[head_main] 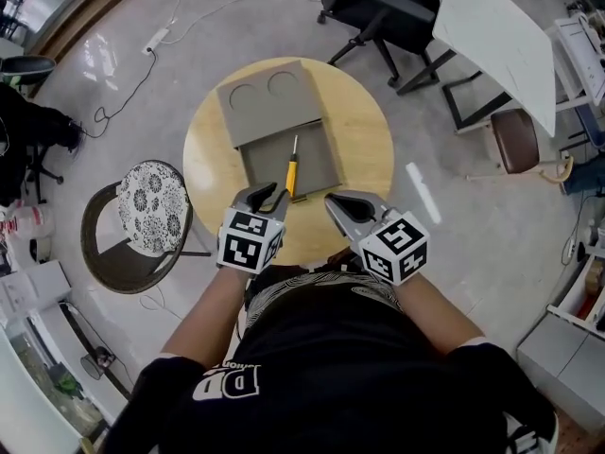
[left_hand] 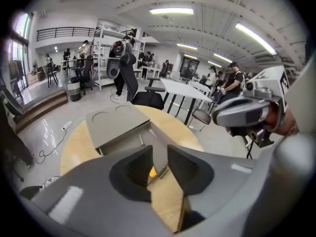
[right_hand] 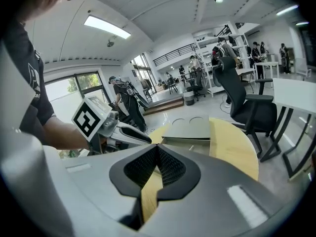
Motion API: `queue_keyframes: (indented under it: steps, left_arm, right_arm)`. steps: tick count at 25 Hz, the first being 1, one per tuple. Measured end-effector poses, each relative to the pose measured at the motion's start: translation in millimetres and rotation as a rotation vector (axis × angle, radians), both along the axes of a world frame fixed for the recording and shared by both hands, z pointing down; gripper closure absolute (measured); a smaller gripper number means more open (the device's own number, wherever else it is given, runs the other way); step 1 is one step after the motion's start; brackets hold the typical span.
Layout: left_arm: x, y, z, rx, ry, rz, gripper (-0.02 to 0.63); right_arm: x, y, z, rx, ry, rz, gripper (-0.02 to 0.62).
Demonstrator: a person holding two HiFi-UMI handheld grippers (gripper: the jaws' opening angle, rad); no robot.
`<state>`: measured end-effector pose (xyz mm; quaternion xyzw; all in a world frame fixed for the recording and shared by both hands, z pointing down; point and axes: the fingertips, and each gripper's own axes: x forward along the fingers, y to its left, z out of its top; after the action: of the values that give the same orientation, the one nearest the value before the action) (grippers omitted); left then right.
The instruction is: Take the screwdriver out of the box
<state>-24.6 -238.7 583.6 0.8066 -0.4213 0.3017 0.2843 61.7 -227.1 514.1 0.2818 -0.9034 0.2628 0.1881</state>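
A grey box point(head_main: 326, 154) lies open on the round wooden table point(head_main: 364, 126), its lid point(head_main: 269, 97) slid toward the far side. A screwdriver point(head_main: 292, 168) with a yellow handle lies in the open tray, shaft pointing away from me. My left gripper point(head_main: 267, 195) is open at the tray's near edge, just left of the handle. In the left gripper view the yellow handle point(left_hand: 152, 172) shows in the gap of that gripper point(left_hand: 159, 157), untouched. My right gripper point(head_main: 333, 200) is shut and holds nothing, near the tray's front right corner. The right gripper view shows its pads point(right_hand: 157, 152) meeting.
A patterned round stool point(head_main: 151, 206) stands left of the table. A black office chair point(head_main: 383, 8), a white desk point(head_main: 501, 31) and a brown stool point(head_main: 515, 140) stand beyond and to the right. A power strip cable point(head_main: 156, 38) runs across the floor at far left.
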Motion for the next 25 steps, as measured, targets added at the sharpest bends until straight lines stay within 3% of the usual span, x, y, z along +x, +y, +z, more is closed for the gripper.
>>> queue_keyframes:
  steps: [18,25]
  left_arm:
    - [23.6,-48.9,99.1,-0.212,-0.180,-0.020,0.440]
    - [20.7,-63.5,128.8,-0.235,-0.234,-0.038,0.437]
  right_arm:
    - [32.2,-20.7,28.6,-0.089,-0.038,-0.016,0.594]
    - [46.5,-21.0,36.3,-0.107,-0.031,-0.002,0.595]
